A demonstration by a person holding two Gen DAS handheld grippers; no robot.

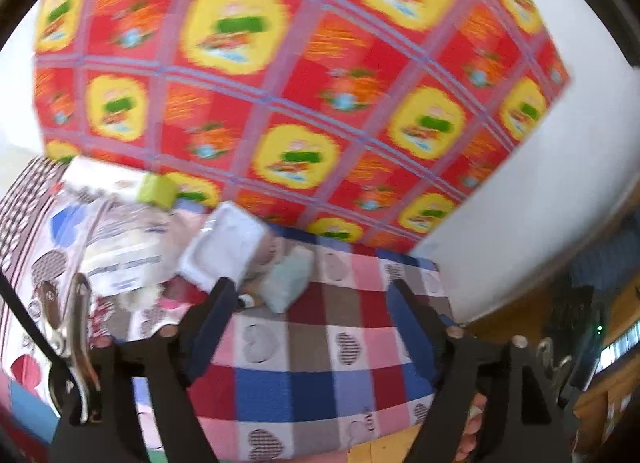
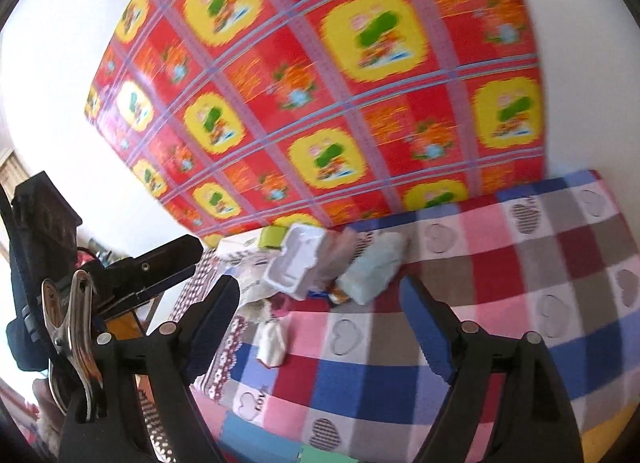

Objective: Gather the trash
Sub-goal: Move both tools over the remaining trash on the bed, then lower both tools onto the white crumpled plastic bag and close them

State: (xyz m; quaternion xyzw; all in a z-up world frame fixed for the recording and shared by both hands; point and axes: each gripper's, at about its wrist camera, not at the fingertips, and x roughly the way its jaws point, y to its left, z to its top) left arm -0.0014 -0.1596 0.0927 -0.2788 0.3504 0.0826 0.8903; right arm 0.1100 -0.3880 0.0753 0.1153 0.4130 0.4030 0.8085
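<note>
Lying in a loose heap on a checked cloth with heart prints [image 1: 320, 343]: a white moulded plastic tray [image 1: 224, 247], a pale blue-green crumpled wrapper [image 1: 290, 281], a small lime-green box [image 1: 156, 191] and printed white plastic bags [image 1: 120, 255], all blurred. Sitting close to a wall hung with a red and yellow patterned sheet [image 1: 304, 75]. Showing also, in the right wrist view, a small white crumpled wrapper [image 2: 272, 341] apart from the heap, nearer the camera.

Hovering with the left hand-held gripper [image 1: 310, 287] spread wide, nothing between its blue pads; tray just beyond its left finger, pale wrapper just ahead, between the fingers. Hovering likewise with the right hand-held gripper [image 2: 320, 291] spread and empty; tray [image 2: 298, 263] and pale wrapper [image 2: 374, 271] lying just ahead between the fingertips, small wrapper beside the left finger.
</note>
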